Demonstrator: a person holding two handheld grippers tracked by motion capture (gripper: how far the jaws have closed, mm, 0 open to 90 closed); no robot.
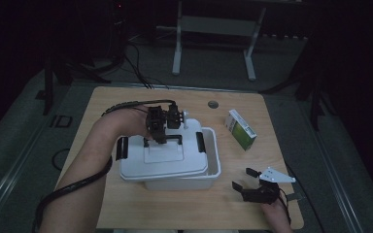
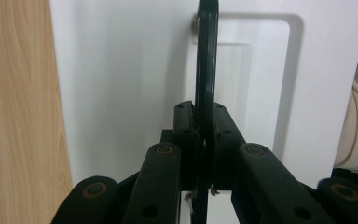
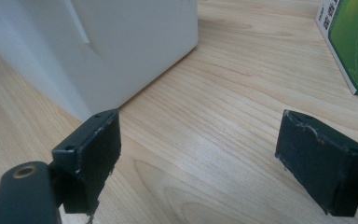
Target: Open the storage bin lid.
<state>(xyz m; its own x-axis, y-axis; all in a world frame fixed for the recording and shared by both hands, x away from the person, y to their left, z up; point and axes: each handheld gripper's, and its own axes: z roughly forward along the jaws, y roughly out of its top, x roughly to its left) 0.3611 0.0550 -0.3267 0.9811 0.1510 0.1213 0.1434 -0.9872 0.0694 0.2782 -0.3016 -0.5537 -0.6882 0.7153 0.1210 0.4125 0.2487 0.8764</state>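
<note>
A white plastic box (image 1: 209,172) stands mid-table, and its white lid (image 1: 141,167) sits askew, shifted toward the left so the box's right side is uncovered. My left gripper (image 1: 161,138) is shut on the lid's black handle (image 2: 206,60), which runs up between the pads in the left gripper view over the lid (image 2: 121,84). My right gripper (image 1: 245,178) rests near the table's front right, open, with bare wood between its pads (image 3: 93,154). The box wall (image 3: 121,42) shows at upper left in the right gripper view.
A green and white carton (image 1: 240,129) stands to the right of the box, also seen as the carton (image 3: 352,42) at the right edge. A round grommet (image 1: 213,104) sits near the table's far edge. A frame stand (image 1: 213,34) lies beyond the wooden table (image 1: 126,208).
</note>
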